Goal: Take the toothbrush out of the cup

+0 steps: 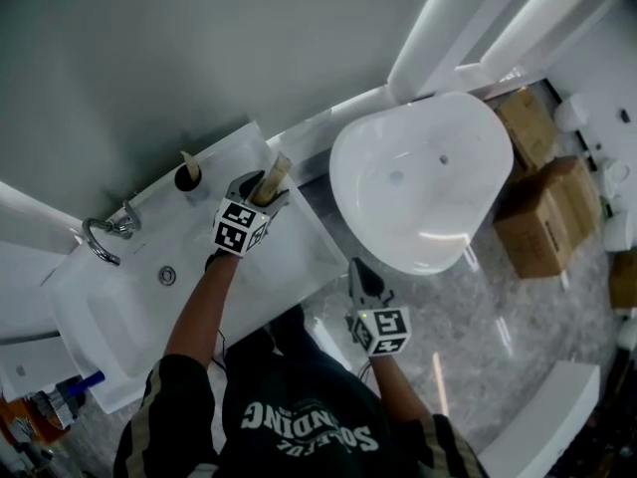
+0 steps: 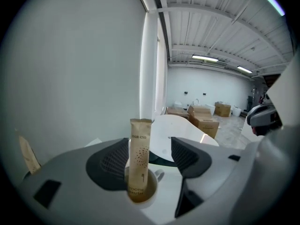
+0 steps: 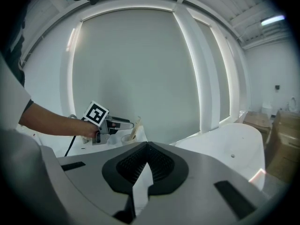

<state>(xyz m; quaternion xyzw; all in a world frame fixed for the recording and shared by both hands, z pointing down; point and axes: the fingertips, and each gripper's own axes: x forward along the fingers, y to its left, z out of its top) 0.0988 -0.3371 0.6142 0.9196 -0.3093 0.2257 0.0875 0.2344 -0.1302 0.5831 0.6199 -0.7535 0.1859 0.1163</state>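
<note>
Right, here's the long white countertop (image 1: pixel 299 252) with its sunken sink, and a freestanding basin (image 1: pixel 418 182) just off its right end. Cardboard boxes (image 1: pixel 542 217) sit on the floor beyond.

The left gripper (image 2: pixel 150 146) is up at the back right corner of the countertop with its jaws spread wide. The white cup (image 2: pixel 153 184) sits low between them. Standing in it is the toothbrush (image 2: pixel 139 158) in its brown paper sleeve, close to the left pad, though neither pad is pressing on it. The right gripper (image 3: pixel 146 143) hangs well clear, off the front edge, with its pads pressed together on nothing.

So the approach looks done and the pinch is what's left, I'd say. The thing to do is close on the sleeve above the rim, not on the cup, and centre it first so it isn't shoved sideways. Then lift straight up. That paper looks light and slippery, and a tilted pull could drag the cup over.
</note>
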